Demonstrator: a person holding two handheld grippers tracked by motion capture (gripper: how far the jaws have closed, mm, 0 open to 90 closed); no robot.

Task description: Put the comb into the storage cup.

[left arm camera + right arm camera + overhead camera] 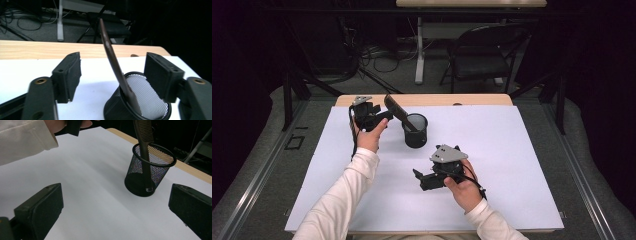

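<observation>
Near the far middle of the white surface (512,165) stands a black mesh cup (415,130), and a dark brown comb (398,111) rests in it, handle end down inside the cup and toothed end up. Its long axis is tilted rather than upright: in the high view it leans up and away toward the left, over the cup's rim, toward the left gripper (379,116). In the left gripper view the comb (112,62) rises between the two black jaws, which stand open on either side of it with clear space to each pad, so nothing is being pressed and the comb seems to be carried by the cup (140,100) alone. The left gripper is just beside the comb's upper end, and its hand (371,136) is by far the nearer one. The right gripper (432,177) sits well apart, closer to the person and slightly right of the cup, its jaws also open and holding nothing; in its own view the cup (149,171) and comb (143,135) lie ahead and to the right. Any coming move probably turns on the left jaws, since the comb's shaft already lies between them.
</observation>
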